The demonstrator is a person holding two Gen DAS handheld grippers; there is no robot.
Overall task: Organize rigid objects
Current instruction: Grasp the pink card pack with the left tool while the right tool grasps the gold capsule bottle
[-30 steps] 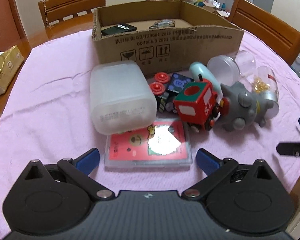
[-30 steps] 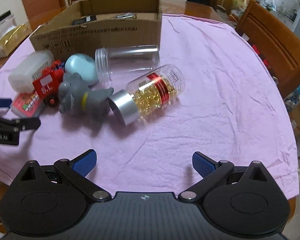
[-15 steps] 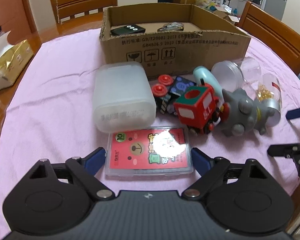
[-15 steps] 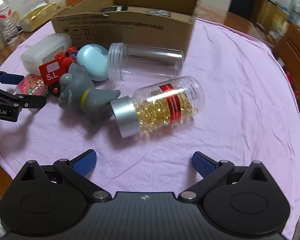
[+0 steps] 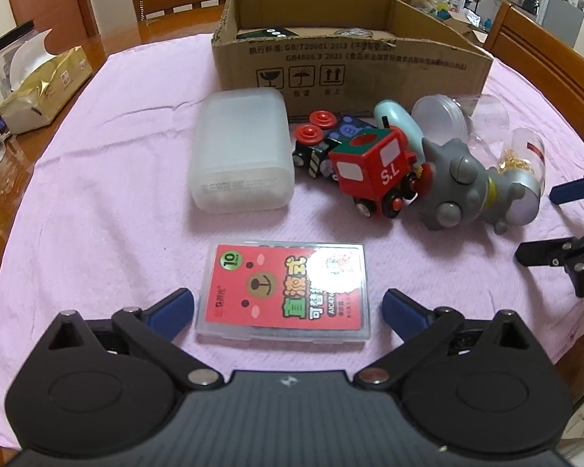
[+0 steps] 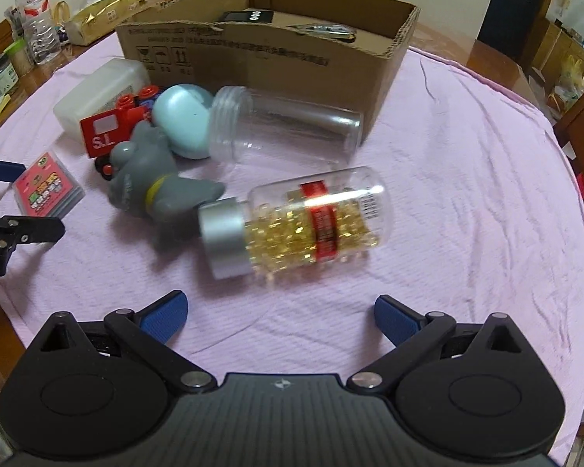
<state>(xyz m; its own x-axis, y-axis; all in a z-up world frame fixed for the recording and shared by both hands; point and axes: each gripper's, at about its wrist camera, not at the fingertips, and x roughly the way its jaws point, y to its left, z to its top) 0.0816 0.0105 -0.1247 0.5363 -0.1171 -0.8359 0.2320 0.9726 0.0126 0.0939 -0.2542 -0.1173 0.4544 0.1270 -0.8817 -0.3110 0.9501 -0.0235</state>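
A cardboard box [image 5: 354, 66] stands at the back of the pink cloth. In front of it lie a frosted plastic case [image 5: 241, 155], a red toy train [image 5: 373, 167], a grey spiky toy [image 5: 459, 194], and a flat red card case [image 5: 286, 292]. My left gripper [image 5: 288, 309] is open, its jaws on either side of the card case's near end. In the right wrist view a capsule bottle with a silver cap [image 6: 296, 225] lies on its side behind my open right gripper [image 6: 280, 317]. An empty clear jar [image 6: 288, 132] and a pale blue egg shape [image 6: 183, 120] lie behind it.
The box [image 6: 268, 50] holds a black remote [image 6: 249, 16] and a shiny item. A gold tissue pack [image 5: 44, 89] sits left of the cloth. Bottles and jars [image 6: 35, 15] stand at the far left. Wooden chairs [image 5: 545, 62] surround the table.
My left gripper has drawn back and centred on the card case, now farther ahead between its jaws. My right gripper has moved closer to the capsule bottle.
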